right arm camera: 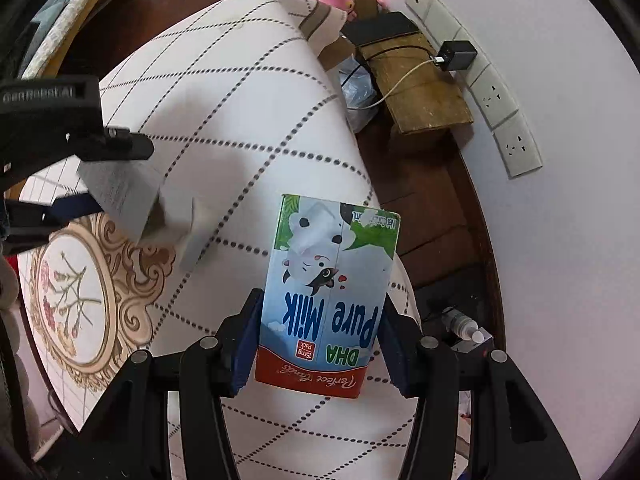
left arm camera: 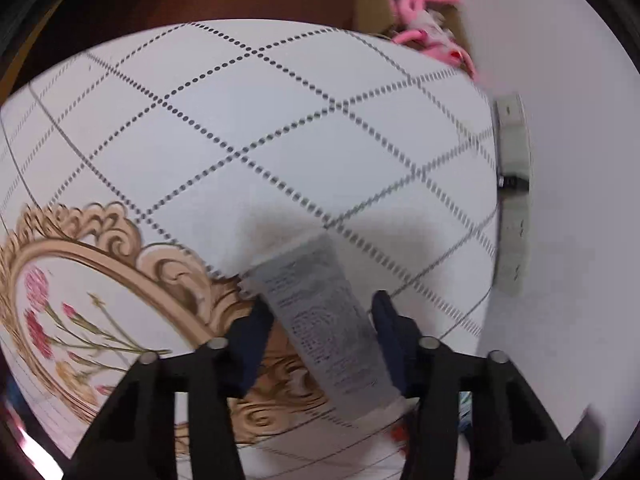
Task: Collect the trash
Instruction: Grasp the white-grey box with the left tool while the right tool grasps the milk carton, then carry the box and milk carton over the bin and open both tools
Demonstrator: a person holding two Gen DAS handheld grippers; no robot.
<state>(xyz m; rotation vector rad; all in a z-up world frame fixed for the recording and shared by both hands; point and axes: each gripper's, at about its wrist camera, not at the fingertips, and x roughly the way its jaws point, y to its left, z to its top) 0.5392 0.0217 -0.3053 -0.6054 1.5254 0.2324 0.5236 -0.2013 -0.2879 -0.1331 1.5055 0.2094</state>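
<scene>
Dark blue pads of the left gripper (left arm camera: 322,334) were seen closed partway against a grey printed tube (left arm camera: 320,320) at the lower centre of the left wrist view, above a white tablecloth (left arm camera: 280,128) crossed by dotted lines, a pink plush toy (left arm camera: 416,20) blurred at the top. In the right wrist view, a milk carton (right arm camera: 328,296) was clamped between the right gripper's (right arm camera: 320,344) pads at lower centre, its print upside down, while the tube was carried by the other gripper at left.
</scene>
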